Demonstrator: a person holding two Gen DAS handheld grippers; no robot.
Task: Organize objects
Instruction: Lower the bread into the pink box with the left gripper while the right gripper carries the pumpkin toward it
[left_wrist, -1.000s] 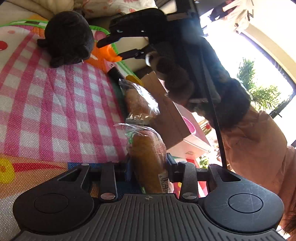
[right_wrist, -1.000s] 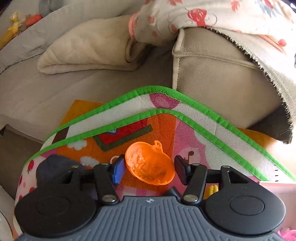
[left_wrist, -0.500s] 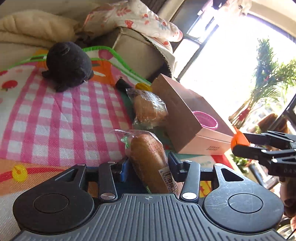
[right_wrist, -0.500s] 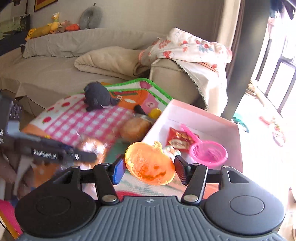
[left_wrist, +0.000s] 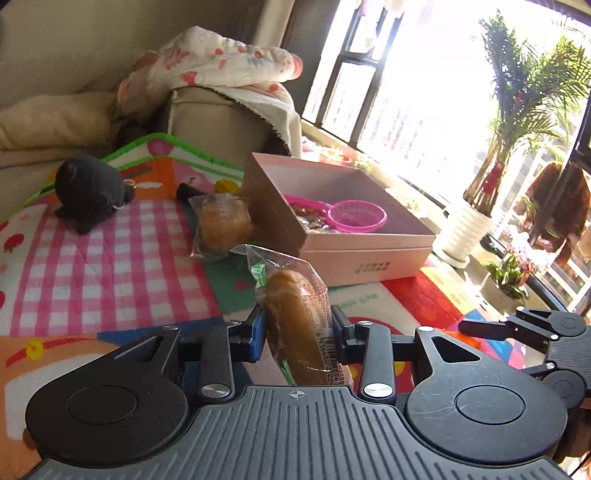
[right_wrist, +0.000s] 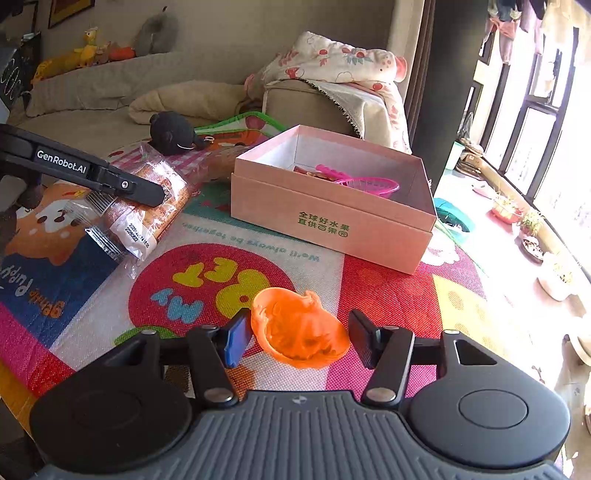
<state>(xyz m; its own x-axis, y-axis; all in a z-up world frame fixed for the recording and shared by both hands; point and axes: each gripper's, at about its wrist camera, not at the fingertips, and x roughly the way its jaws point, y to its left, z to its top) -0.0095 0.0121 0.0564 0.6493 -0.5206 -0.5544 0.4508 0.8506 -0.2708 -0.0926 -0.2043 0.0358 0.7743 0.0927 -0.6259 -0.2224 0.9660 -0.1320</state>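
My left gripper (left_wrist: 297, 332) is closing tight on a wrapped bread roll (left_wrist: 295, 317), its pads pressing both sides of the wrapper. The roll hangs above the play mat (left_wrist: 110, 266). In the right wrist view the same roll (right_wrist: 147, 214) shows at the left under a left finger (right_wrist: 110, 181). My right gripper (right_wrist: 299, 332) is shut on an orange pumpkin toy (right_wrist: 299, 328), held low over the mat in front of the pink box (right_wrist: 332, 218). The box holds a pink strainer (right_wrist: 373, 184) and some small packets. A second wrapped bun (left_wrist: 221, 225) lies against the box's left wall.
A black plush toy (left_wrist: 88, 192) sits on the checked part of the mat. Behind it stand a sofa (right_wrist: 110, 88) and a floral blanket (right_wrist: 332, 62). Potted plants (left_wrist: 469, 229) line the window to the right of the box.
The right gripper has swung with the pumpkin from the sofa end to the mat in front of the box. The left gripper has lifted the roll and turned level.
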